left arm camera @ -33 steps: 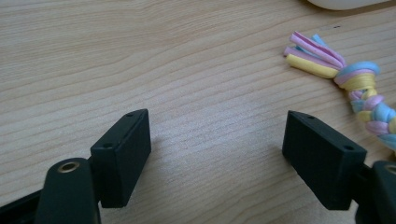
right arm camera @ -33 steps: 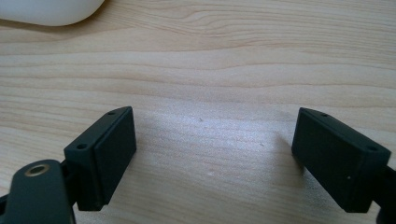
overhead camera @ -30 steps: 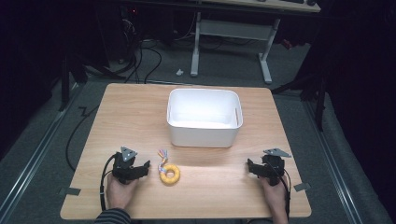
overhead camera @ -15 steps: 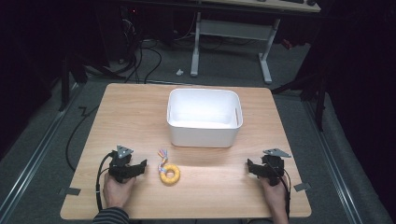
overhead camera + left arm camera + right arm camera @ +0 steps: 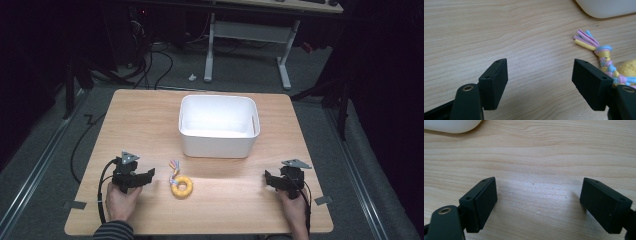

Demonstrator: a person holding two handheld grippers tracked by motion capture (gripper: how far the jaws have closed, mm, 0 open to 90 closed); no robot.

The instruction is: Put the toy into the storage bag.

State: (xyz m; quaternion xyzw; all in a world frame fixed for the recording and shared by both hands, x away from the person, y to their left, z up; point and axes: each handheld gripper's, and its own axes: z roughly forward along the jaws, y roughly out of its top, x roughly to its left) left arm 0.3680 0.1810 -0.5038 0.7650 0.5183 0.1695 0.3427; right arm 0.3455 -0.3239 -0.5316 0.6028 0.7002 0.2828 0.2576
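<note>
Nothing's really been done yet as far as I can tell. The toy (image 5: 181, 185), a yellow ring with a braided pastel rope tail, is lying flat on the table (image 5: 150, 120) near the front edge, a bit left of centre and in front of the white bin (image 5: 218, 145), not touching it. The bin looks empty from above. The left gripper (image 5: 148, 174) sits low at the table just beside the toy, pointed toward it, jaws spread wide with only bare wood between them; in the left gripper view the rope tail (image 5: 596, 48) and a bit of the ring peek out past the right-hand jaw, so it's off to the side, not lined up yet. The right gripper (image 5: 267, 179) is well apart from the toy over on the other side, jaws also wide open, holding nothing. My guess is the toy goes in the bin, so basically everything's left: line up, grab, lift, drop it in.
</note>
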